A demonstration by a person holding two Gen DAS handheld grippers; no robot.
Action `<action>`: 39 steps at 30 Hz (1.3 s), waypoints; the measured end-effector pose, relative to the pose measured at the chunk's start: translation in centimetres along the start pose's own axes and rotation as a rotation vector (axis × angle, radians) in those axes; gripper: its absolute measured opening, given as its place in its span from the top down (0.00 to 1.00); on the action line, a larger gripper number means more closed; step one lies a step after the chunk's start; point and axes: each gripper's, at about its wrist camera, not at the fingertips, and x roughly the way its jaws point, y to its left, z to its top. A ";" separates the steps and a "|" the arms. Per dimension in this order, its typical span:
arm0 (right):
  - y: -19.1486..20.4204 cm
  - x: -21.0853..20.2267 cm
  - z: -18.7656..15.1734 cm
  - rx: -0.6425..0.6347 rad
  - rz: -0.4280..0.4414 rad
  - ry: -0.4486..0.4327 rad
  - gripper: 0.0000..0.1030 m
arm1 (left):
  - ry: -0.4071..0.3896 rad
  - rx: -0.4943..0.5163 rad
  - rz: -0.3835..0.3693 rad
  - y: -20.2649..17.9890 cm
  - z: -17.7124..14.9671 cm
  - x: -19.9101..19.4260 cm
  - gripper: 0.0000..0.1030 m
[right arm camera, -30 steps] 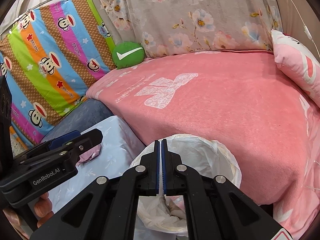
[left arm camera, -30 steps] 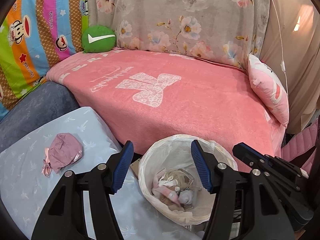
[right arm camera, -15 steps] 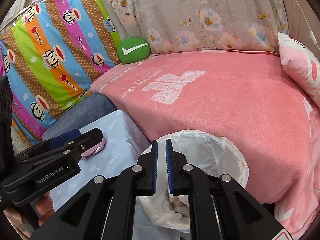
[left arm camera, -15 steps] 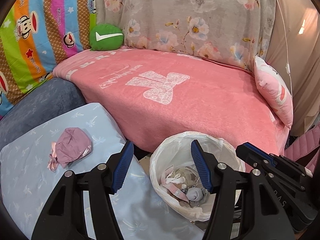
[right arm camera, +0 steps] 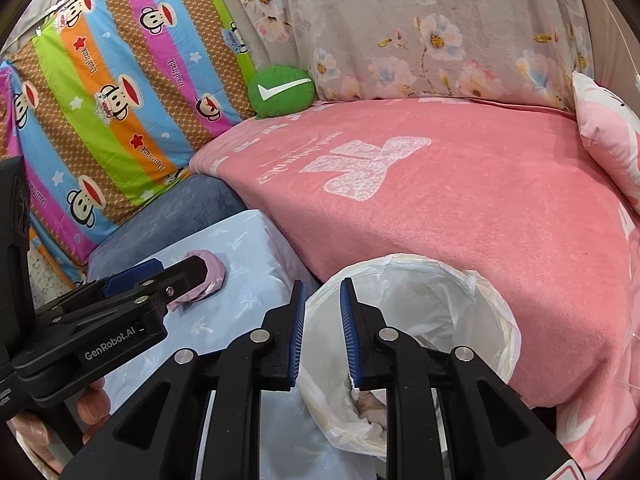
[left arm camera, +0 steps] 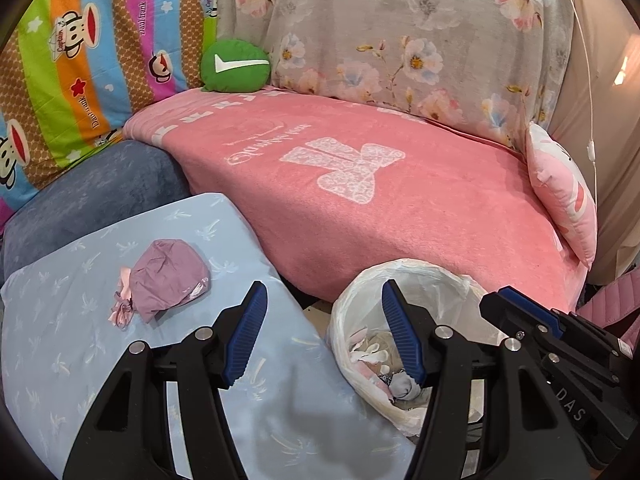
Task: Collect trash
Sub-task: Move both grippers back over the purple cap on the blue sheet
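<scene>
While crumpled mauve wrapper (left arm camera: 170, 274) rests on cloth, both grippers (left arm camera: 322, 334) (right arm camera: 322, 336) gape.

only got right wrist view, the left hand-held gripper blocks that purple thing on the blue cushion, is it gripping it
observer: no, the left hand-held gripper is open and empty; the purple wad lies free on the blue cushion.
operator: what's in the bin
observer: pink and white scraps lie at the bottom of the lined bin.
operator: anything beside the wad
observer: a pink ribbon scrap touches its left side.
</scene>
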 end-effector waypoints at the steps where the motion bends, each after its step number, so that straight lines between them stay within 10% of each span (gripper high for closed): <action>1: 0.4 0.2 -0.1 -0.006 0.004 0.004 0.81 | 0.001 -0.004 0.003 0.3 -0.1 0.0 0.45; 39: 17.8 13.6 -3.0 -0.219 0.121 0.188 0.68 | 0.101 -0.230 0.206 18.8 -4.3 2.4 0.32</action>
